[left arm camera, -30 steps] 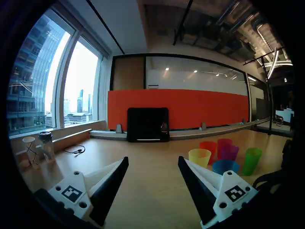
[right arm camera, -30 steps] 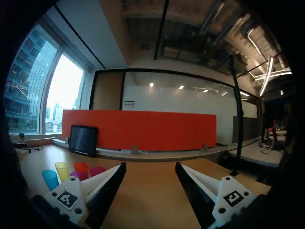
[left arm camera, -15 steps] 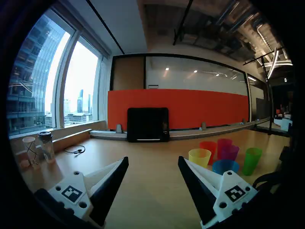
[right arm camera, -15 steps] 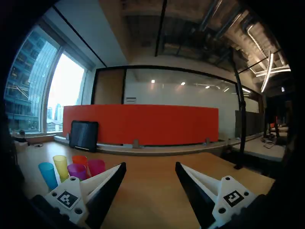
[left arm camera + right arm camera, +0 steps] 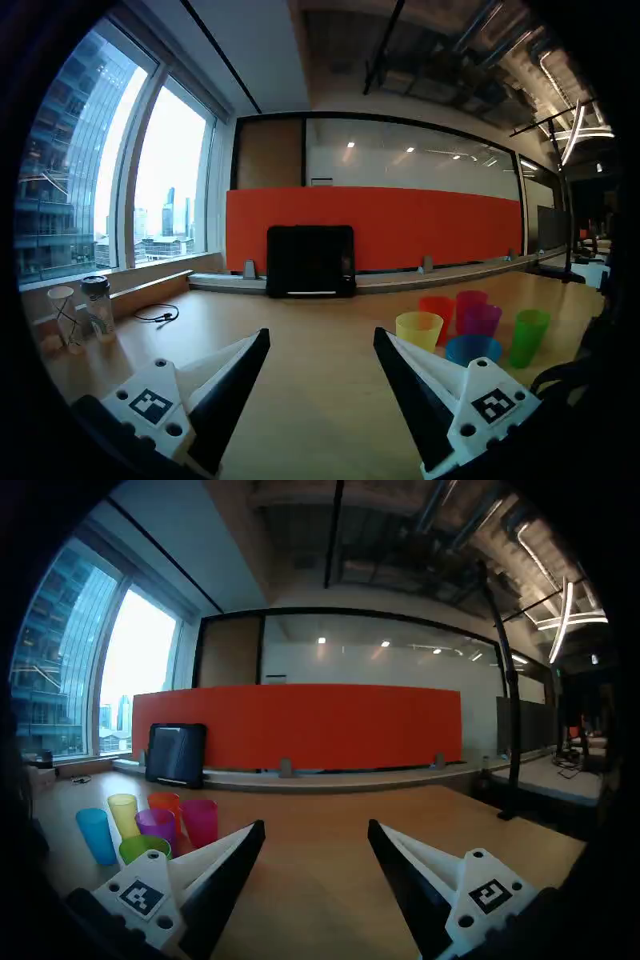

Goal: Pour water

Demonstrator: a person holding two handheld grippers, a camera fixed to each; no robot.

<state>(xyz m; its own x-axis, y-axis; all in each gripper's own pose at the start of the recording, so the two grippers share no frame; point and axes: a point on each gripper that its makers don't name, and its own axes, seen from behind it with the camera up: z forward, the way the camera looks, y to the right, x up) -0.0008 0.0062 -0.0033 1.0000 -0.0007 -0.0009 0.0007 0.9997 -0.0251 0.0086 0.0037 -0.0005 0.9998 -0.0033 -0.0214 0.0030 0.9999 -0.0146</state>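
Wood table point(image 5: 320, 436), two pairs of tongs spread over it, coloured cups point(image 5: 472, 324) huddled to one side.

Pale tabletop reaching back to a raised ledge under the orange partition point(image 5: 400, 224), with the window wall point(image 5: 120, 184) along one side edge and a black screen point(image 5: 310, 260) propped against the partition. Left tongs point(image 5: 320, 332) spread wide, low over open wood, with a broad free stretch ahead as far as the screen. Right tongs point(image 5: 316, 824) likewise spread, with open tabletop ahead to the ledge and out towards the table's right edge. Cups upright and close together, just right of the left tongs in the left gripper view. Green cup point(image 5: 144, 848) just beside the right tongs' left finger in the right gripper view. Lidded jar point(image 5: 98, 306) and paper cup point(image 5: 62, 314) by the sill, well apart from the cluster, near a thin cable point(image 5: 156, 314).
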